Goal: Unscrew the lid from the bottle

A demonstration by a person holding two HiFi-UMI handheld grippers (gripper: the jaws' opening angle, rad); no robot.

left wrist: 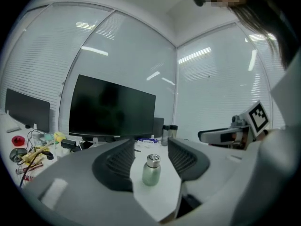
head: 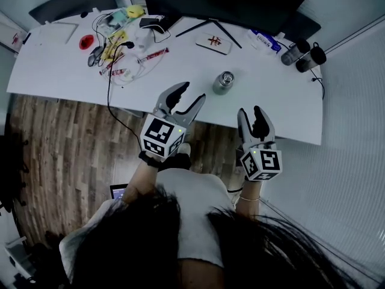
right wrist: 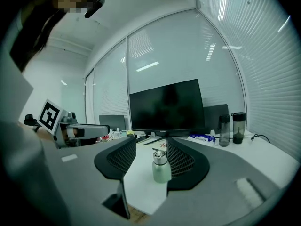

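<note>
White glossy worktop [head: 264,95] spans the upper frame, cluttered at upper left. At its near edge hover the left tool [head: 189,95] and right tool [head: 251,112], both released, ribbed jaws apart and empty. Centre frame, the bottle [head: 223,82] stands upright and untouched, a smooth metal cylinder. Its small rounded lid [head: 227,76] is still on. Those slick walls could spin or topple under a loose pinch.

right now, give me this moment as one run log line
stage: pre-grasp | bottle: upright on table, lid on | left hand-held gripper: open, empty, short of bottle | right hand-held gripper: open, empty, short of bottle
</note>
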